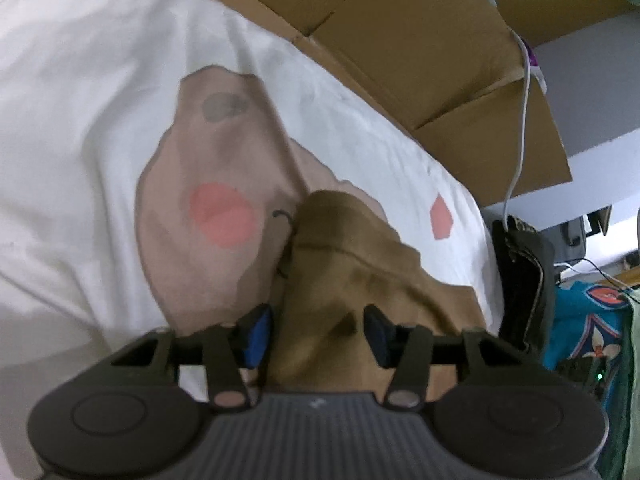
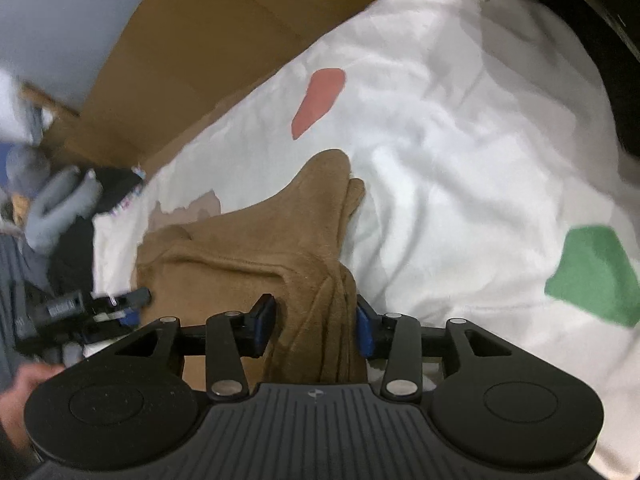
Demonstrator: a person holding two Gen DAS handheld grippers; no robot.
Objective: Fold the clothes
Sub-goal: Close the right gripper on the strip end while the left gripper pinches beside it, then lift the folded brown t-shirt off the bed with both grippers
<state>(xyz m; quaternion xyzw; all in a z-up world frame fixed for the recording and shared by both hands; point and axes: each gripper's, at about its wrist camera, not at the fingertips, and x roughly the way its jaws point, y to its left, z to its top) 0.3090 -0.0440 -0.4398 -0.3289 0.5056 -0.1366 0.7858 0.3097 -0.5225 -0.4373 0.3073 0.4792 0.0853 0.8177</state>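
A brown fleece garment lies bunched on the white printed sheet. My left gripper straddles its near edge, and the blue pads stand apart with the cloth loose between them. In the right wrist view the same garment runs from a pointed end near the sheet's middle back to my right gripper. Those jaws are about half apart around a gathered fold, and the pads do not visibly squeeze it. The left gripper shows at the garment's left edge.
Flattened cardboard boxes line the far side of the sheet. A white cable hangs over them. Dark clothes and teal floral fabric sit past the sheet's right edge. A hand shows at lower left.
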